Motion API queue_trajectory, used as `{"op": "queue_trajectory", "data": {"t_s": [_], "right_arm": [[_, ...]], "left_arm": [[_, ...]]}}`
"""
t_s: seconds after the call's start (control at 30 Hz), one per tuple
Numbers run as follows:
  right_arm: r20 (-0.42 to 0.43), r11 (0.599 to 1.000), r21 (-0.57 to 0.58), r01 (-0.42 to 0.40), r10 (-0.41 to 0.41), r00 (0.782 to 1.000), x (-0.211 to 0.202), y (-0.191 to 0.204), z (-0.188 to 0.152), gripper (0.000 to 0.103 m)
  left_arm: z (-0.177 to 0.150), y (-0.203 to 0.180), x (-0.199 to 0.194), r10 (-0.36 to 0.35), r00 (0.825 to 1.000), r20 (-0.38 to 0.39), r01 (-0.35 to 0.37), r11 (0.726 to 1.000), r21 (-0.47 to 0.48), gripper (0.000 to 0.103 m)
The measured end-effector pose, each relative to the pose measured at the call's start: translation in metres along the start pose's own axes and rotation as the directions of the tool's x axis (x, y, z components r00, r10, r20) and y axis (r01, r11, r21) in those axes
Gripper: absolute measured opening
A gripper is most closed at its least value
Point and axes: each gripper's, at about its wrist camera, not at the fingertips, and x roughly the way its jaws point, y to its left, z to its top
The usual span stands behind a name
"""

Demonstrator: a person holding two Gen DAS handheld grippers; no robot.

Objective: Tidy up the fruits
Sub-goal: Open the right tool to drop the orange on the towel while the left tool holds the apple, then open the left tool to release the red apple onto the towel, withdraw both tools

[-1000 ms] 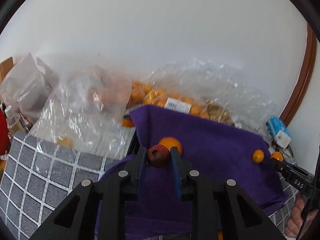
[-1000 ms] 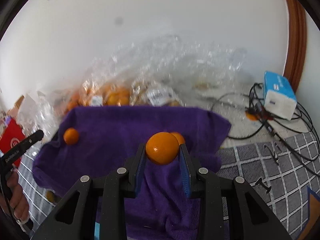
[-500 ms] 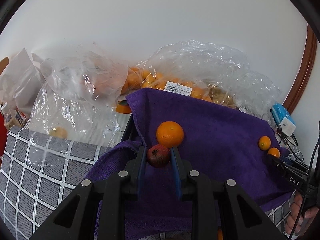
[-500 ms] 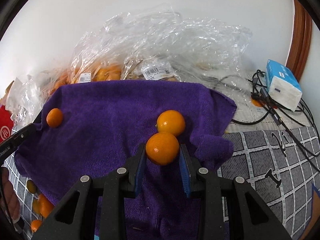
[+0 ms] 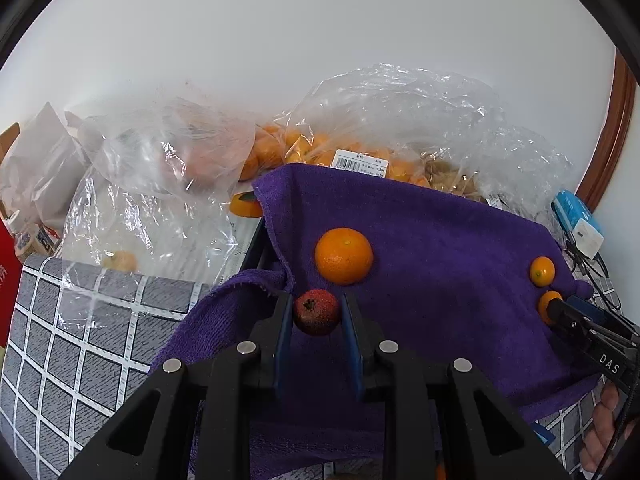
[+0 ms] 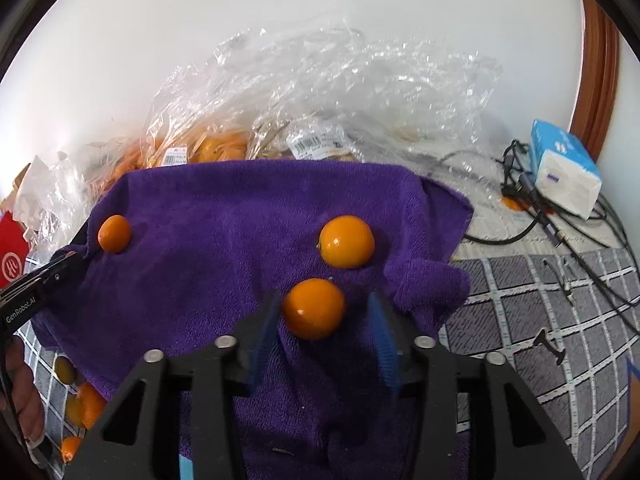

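Now my right gripper [image 6: 324, 320] has spread, dropping its orange [image 6: 314, 308] on the purple towel [image 6: 224, 216]; my left gripper [image 5: 316, 318] stays clamped on the red fruit [image 5: 316, 311].

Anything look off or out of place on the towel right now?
Yes. The purple towel lies rumpled, its right corner bunched up. Loose oranges lie off its left edge on the mat, and another orange sits among the cables.

Grey checked mat [image 5: 72, 344] carries purple towel [image 5: 440, 240], plastic bags [image 5: 160, 184], cables [image 6: 560, 232].
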Motion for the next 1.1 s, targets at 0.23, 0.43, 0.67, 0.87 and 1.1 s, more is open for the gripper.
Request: {"op": "queue_trajectory", "data": {"t_s": [0.23, 0.43, 0.67, 0.87, 1.1], "right_arm": [[0.063, 0.998, -0.037, 0.046, -0.044, 0.997, -0.019, 0.005, 0.006, 0.058], [0.093, 0.999, -0.004, 0.044, -0.043, 0.995, -0.047, 0.001, 0.009, 0.058], [0.128, 0.998, 0.03, 0.061, -0.065, 0.99, -0.087, -0.001, -0.005, 0.058], [0.078, 1.0, 0.007, 0.03, -0.031, 0.996, -0.105, 0.006, -0.023, 0.058], [0.06, 1.0, -0.008, -0.016, 0.017, 0.998, -0.118, 0.024, -0.057, 0.058]], "left_arm": [[0.001, -0.005, -0.009, -0.018, 0.999, 0.03, 0.018, 1.0, 0.017, 0.044], [0.007, -0.003, -0.032, -0.038, 0.994, 0.102, 0.039, 0.999, -0.005, 0.044], [0.015, -0.009, -0.07, -0.059, 0.983, 0.175, 0.052, 0.998, 0.04, 0.044], [-0.006, -0.008, -0.101, -0.086, 0.983, 0.16, 0.08, 0.996, 0.042, 0.044], [-0.056, 0.015, -0.116, -0.053, 0.991, 0.119, 0.051, 0.998, 0.02, 0.046]]}}
